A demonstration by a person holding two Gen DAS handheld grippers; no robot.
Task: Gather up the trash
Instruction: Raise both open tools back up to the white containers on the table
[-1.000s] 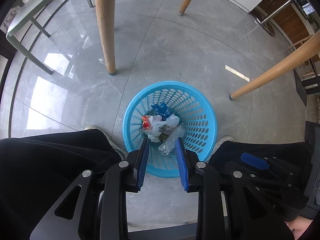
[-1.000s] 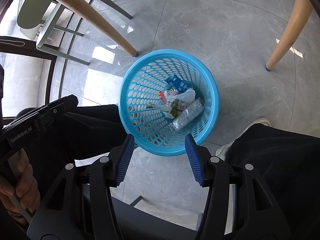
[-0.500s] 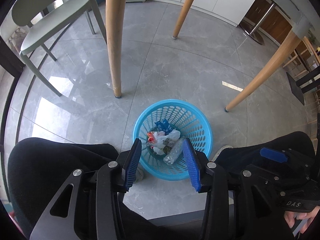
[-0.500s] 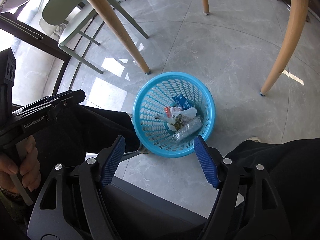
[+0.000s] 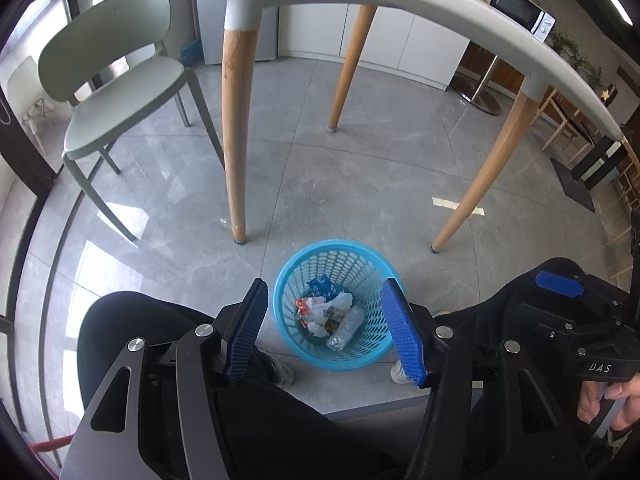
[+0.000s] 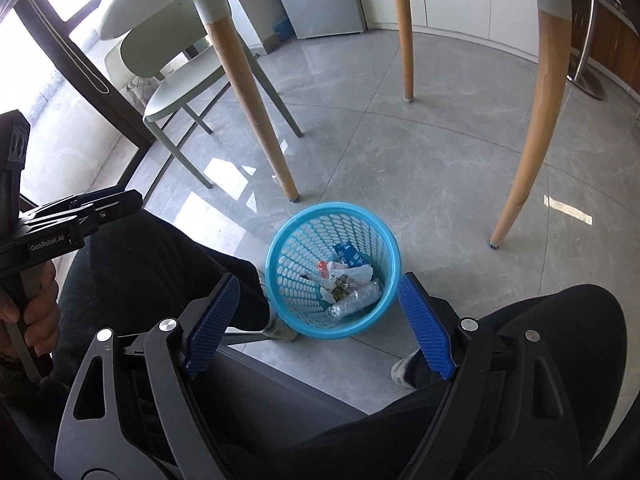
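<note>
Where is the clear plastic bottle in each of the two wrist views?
Left wrist: the bottle lies at the bottom of the blue basket, lower centre of the picture, between the two fingers.
Right wrist: the bottle lies in the basket, just below the picture's centre, towards its right wall.
Shared landmark: the white bag just above the bottle.

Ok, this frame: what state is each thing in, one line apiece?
left claw: open, empty, jaws just been opening
right claw: open, empty, jaws just been opening
blue basket: upright on floor, holding trash
clear bottle: crumpled, lying in basket
white bag: crumpled, in basket
green chair: upright, unoccupied
</note>
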